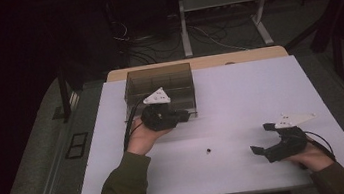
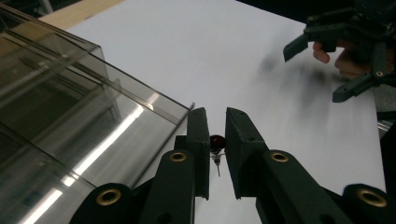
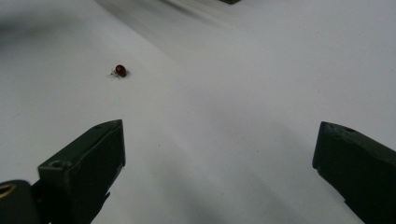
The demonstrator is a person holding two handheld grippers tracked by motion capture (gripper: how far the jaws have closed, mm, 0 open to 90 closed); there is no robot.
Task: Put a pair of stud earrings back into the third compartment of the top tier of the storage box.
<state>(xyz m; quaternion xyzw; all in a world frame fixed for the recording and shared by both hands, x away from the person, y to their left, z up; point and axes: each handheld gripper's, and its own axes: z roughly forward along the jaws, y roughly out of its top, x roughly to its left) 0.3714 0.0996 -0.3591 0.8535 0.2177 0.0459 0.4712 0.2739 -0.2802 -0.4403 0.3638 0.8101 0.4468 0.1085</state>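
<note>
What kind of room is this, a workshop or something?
Probably a lab or test room: a white table in a dim space, loose cables on the floor, a metal stand behind, and a smoky clear box.

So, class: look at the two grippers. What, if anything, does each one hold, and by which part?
The left gripper pinches a small red bead by its round head, its wire pointing down. The right gripper is open and holds nothing.

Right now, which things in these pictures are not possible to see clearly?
- Clear box: its inside is too dark in the high view and lost in glare in the left gripper view.
- Red bead in the left tongs: too small to identify; the pads half hide it.
- Second red bead on the table: also too small.
</note>
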